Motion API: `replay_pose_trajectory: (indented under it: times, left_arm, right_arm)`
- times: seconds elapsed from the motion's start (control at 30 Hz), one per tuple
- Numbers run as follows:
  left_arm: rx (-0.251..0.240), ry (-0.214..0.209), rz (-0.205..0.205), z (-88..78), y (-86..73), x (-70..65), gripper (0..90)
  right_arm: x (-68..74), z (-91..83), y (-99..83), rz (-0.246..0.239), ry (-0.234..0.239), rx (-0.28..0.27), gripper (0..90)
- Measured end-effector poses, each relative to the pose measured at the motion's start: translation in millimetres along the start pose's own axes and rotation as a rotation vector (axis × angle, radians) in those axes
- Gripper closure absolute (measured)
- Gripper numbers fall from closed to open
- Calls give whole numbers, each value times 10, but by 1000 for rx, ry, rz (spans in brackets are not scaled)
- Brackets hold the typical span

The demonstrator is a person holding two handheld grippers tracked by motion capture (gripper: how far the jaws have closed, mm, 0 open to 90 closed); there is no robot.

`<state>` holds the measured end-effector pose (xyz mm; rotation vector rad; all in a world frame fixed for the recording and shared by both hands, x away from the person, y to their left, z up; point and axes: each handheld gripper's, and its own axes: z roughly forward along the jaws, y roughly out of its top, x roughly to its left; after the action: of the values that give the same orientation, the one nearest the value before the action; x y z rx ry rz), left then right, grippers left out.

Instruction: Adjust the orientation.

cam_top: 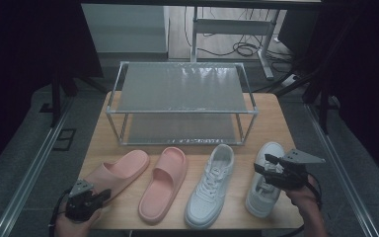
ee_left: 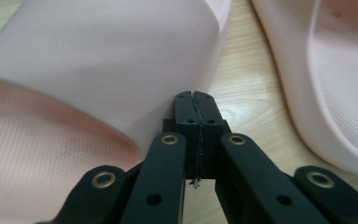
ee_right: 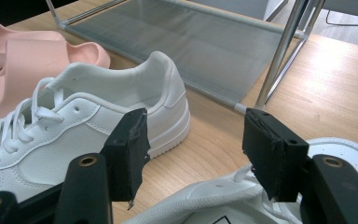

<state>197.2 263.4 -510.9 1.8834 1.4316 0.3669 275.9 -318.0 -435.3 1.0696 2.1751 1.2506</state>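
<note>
pink slide [cam_top: 116, 176] toe points up-right.

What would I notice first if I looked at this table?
Four shoes lined up along the near edge of the wooden table: two pink slides on the left and two white sneakers on the right. Behind them stands a metal shoe rack with both shelves bare. The right tool hovers open over the rightmost sneaker, and the left tool sits shut beside the leftmost slide.
</note>
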Motion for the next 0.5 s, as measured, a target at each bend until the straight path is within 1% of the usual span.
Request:
replay_pose_trajectory:
  times: [0.13, 0.17, 0.2, 0.23, 0.27, 0.3, 0.33, 0.37, 0.4, 0.43, 0.5]
  left_arm:
    - [-5, 9, -13, 6, 26, 100, 900]
    - [-5, 9, -13, 6, 26, 100, 900]
    - [-5, 16, -16, 16, 50, 143, 900]
    - [-5, 16, -16, 16, 50, 143, 900]
    - [-3, 19, -19, 30, 77, 190, 900]
    - [-3, 19, -19, 30, 77, 190, 900]
    - [-3, 26, -22, 42, 103, 230, 900]
    - [-3, 26, -22, 42, 103, 230, 900]
    - [0, 31, -21, 59, 140, 280, 900]
    - [0, 31, -21, 59, 140, 280, 900]
    - [4, 38, -21, 82, 180, 327, 900]
  right_arm:
    - [-13, -6, -8, 3, -4, 2, 411]
    - [-13, -6, -8, 3, -4, 2, 411]
    - [-17, -5, -12, 3, -4, 3, 411]
    - [-17, -5, -12, 3, -4, 3, 411]
    - [-19, -3, -16, 5, -4, 4, 411]
    - [-19, -3, -16, 5, -4, 4, 411]
    - [-22, 3, -20, 7, -5, 3, 410]
    - [-22, 3, -20, 7, -5, 3, 410]
    - [-27, 4, -23, 7, -4, 6, 411]
    - [-27, 4, -23, 7, -4, 6, 411]
    - [-30, 8, -26, 8, -4, 7, 411]
